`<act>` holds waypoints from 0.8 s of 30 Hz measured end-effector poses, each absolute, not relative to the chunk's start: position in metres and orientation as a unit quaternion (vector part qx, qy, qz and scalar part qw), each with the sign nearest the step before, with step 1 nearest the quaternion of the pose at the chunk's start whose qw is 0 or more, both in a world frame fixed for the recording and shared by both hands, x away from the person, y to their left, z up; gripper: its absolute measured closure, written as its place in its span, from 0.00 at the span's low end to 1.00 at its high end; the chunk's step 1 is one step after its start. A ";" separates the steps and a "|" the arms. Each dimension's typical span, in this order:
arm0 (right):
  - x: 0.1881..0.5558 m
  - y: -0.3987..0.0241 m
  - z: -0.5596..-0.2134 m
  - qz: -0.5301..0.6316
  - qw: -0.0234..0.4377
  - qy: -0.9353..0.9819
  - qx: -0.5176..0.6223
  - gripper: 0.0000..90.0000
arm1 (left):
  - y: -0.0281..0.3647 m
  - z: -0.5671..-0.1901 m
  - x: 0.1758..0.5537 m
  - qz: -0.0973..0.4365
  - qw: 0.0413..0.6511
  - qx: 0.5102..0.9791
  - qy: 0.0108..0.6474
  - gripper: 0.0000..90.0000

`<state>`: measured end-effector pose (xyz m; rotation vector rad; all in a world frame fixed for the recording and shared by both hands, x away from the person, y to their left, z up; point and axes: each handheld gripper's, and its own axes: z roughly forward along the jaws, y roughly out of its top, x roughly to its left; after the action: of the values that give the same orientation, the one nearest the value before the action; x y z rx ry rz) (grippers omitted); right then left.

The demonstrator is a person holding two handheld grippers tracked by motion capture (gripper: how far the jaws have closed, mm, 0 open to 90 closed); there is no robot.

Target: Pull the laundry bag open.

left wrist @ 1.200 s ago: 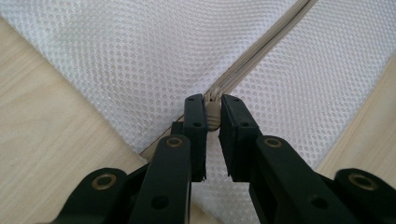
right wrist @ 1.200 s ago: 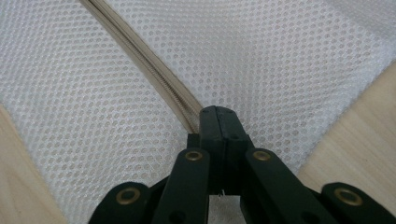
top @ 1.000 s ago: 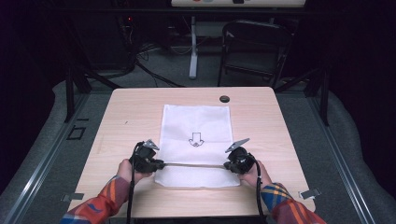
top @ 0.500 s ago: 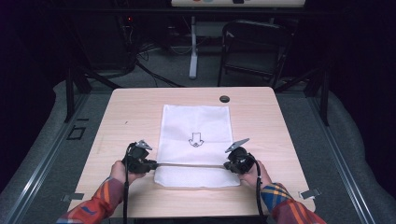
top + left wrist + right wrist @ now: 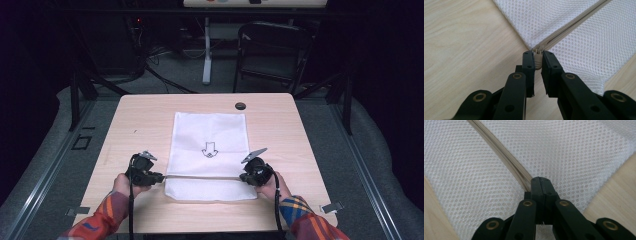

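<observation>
Bag: your white mesh bag (image 5: 209,155) lies flat on the middle of the table (image 5: 145,115), its short edge toward the near edge, an arrow printed at its centre.
Zipper: the beige zipper (image 5: 202,176) runs straight across the bag near its near end, from the bag's left edge to its right edge; its teeth look closed along the stretch you can see.
Pull tab: the zipper pull (image 5: 537,60) sits at the very left end of the zipper, right at the bag's left corner.
Left gripper: your left gripper (image 5: 159,177) is at the bag's left edge, jaws drawn in on the zipper pull with only the tab between them.
Right gripper: your right gripper (image 5: 242,178) is at the right end of the zipper, jaws fully together and pinching the zipper tape and mesh.
Step in hand: this looks like the end of the slide's run, with the bag stretched taut between your two hands.
Next move: if the bag is meant to end closed, check the pull is seated fully, then ease off the left grip first while the right holds the fabric flat.
Surroundings: a small dark round thing (image 5: 240,106) lies near the table's far edge, well apart from the bag.
</observation>
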<state>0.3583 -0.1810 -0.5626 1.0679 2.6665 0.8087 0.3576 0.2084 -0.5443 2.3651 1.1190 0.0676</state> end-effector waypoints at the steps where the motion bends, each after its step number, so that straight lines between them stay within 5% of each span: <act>1: 0.358 -0.183 -0.563 0.276 0.079 0.892 0.350 1.00 | 0.208 -0.545 0.359 0.023 0.255 0.875 0.411 0.90; 4: 0.358 -0.184 -0.563 0.281 0.075 0.890 0.351 0.96 | 0.207 -0.545 0.359 0.025 0.255 0.874 0.413 0.87; 15: 0.354 -0.180 -0.543 0.272 0.107 0.889 0.353 0.23 | 0.209 -0.533 0.359 0.034 0.271 0.863 0.426 0.23; 24: 0.345 -0.200 -0.522 0.283 0.112 0.874 0.378 0.09 | 0.217 -0.521 0.353 0.066 0.279 0.853 0.435 0.13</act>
<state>0.3453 -0.2002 -0.5219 1.1095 2.5664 0.8305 0.3527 0.2174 -0.5207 2.2882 1.1677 0.1783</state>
